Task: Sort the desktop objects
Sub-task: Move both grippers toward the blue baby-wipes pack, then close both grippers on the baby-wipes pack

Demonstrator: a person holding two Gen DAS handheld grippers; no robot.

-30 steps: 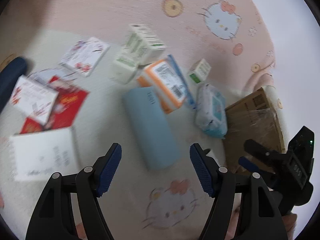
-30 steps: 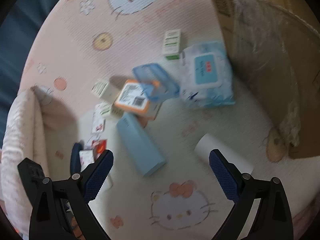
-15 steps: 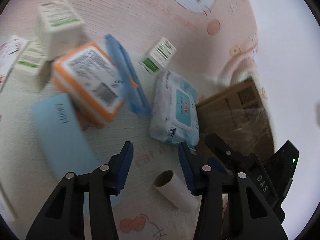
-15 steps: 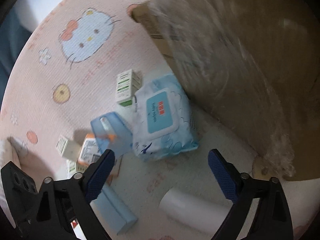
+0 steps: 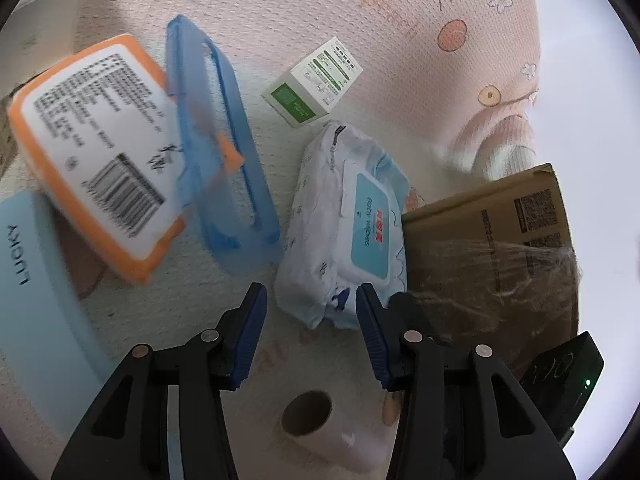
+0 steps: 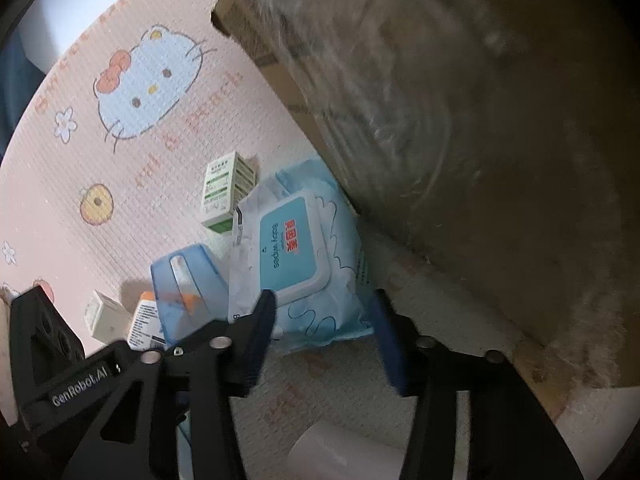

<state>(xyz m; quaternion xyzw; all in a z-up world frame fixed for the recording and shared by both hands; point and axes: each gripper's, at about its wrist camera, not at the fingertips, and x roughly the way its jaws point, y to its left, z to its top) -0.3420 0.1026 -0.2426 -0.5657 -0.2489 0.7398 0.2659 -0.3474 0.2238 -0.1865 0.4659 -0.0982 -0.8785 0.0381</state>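
Note:
A white and blue pack of baby wipes (image 5: pixel 352 236) lies on the mat beside a cardboard box (image 5: pixel 500 248). My left gripper (image 5: pixel 308 312) is open, its fingertips level with the pack's near end. My right gripper (image 6: pixel 324 320) is open too, with the same pack (image 6: pixel 296 260) between and just beyond its fingertips. A white roll with a cardboard core (image 5: pixel 320 428) lies under the left gripper; it also shows in the right wrist view (image 6: pixel 344 460). A small green and white carton (image 5: pixel 316 80) lies beyond the wipes.
An orange-edged pack with a barcode label (image 5: pixel 92 168) leans against a clear blue lid (image 5: pixel 224 184). A light blue case marked LUCKY (image 5: pixel 36 312) lies at the left. The plastic-wrapped cardboard box (image 6: pixel 460 140) fills the right side. More small cartons (image 6: pixel 102 316) lie at the left.
Both grippers have moved in close to the wipes pack, which now looms large. The right gripper's jaws have narrowed. The left gripper swung right, away from the blue case.

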